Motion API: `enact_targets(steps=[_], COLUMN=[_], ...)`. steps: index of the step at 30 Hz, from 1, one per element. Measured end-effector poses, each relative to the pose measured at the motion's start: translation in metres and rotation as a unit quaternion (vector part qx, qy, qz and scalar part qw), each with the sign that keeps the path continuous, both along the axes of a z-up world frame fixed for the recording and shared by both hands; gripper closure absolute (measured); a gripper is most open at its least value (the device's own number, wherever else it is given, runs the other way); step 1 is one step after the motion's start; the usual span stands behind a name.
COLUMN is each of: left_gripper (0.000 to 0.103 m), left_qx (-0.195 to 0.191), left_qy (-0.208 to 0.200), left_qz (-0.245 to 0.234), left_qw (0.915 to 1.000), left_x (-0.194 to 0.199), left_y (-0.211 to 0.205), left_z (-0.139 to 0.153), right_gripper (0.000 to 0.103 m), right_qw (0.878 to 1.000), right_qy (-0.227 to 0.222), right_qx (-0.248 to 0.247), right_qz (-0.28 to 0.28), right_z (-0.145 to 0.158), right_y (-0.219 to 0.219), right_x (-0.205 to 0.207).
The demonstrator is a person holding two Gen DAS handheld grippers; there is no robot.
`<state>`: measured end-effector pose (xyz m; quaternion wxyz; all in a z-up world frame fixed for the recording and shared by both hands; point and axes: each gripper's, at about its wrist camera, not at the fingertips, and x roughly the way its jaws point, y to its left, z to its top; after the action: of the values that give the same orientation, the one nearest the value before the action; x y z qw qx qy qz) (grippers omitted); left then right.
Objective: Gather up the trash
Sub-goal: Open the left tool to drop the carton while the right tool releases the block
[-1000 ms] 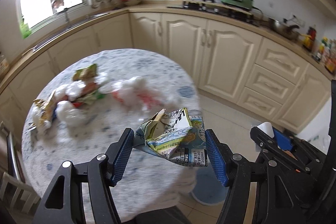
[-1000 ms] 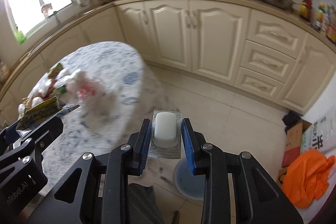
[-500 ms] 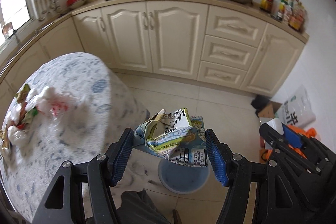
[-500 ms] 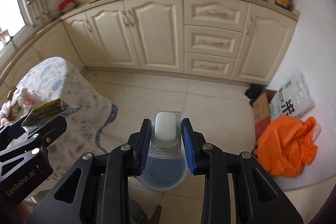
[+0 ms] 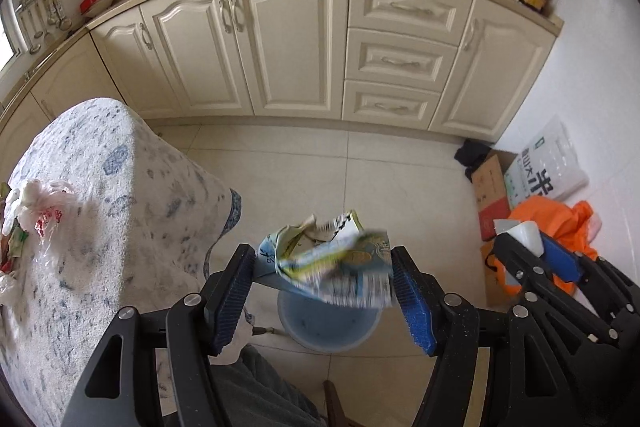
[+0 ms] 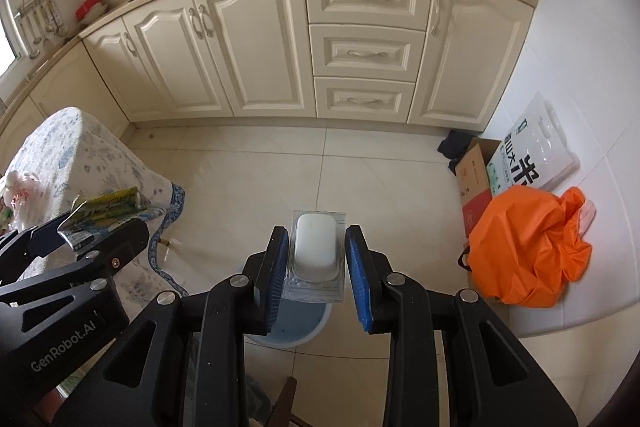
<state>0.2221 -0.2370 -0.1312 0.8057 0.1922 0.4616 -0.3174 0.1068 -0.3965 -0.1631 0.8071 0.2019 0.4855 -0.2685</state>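
Note:
My left gripper [image 5: 324, 279] is shut on a crumpled printed carton [image 5: 332, 267], green, blue and white, held in the air over a blue bin [image 5: 328, 323] on the floor. My right gripper [image 6: 316, 259] is shut on a clear plastic pack with a white block [image 6: 316, 247] inside, also above the blue bin [image 6: 292, 323]. In the right wrist view the left gripper with the carton [image 6: 104, 211] shows at the left. More trash [image 5: 28, 215], wrappers and a white plastic bag, lies on the round table [image 5: 100, 227] at the left.
Cream kitchen cabinets [image 5: 288, 47] run along the back, with a stove and pans on the counter. An orange bag [image 6: 528, 247], a cardboard box [image 6: 476, 179] and a white printed sack [image 6: 536, 155] stand by the right wall. A person's grey-trousered leg [image 5: 256, 391] is below the grippers.
Both grippers have swung right, away from the table, and sunk a little. The blue bin on the floor has come under them. Both still hold their trash.

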Motion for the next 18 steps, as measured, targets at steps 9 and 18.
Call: enact_targets(steps=[9,18], left_gripper=[0.039,0.039], left_qx=[0.025,0.028], left_qy=[0.016,0.012], left_qz=[0.000,0.016], left_qw=[0.9996,0.9994], left_x=[0.011,0.006], left_y=[-0.027,-0.011], left_z=[-0.016,-0.015], right_gripper=[0.073,0.073], right_qw=[1.000,1.000], right_qy=[0.012,0.016], right_qx=[0.006,0.022], right_qz=[-0.005,0.013], right_z=[-0.006,-0.016], right_y=[-0.003,0.004], right_x=[-0.003,0.010])
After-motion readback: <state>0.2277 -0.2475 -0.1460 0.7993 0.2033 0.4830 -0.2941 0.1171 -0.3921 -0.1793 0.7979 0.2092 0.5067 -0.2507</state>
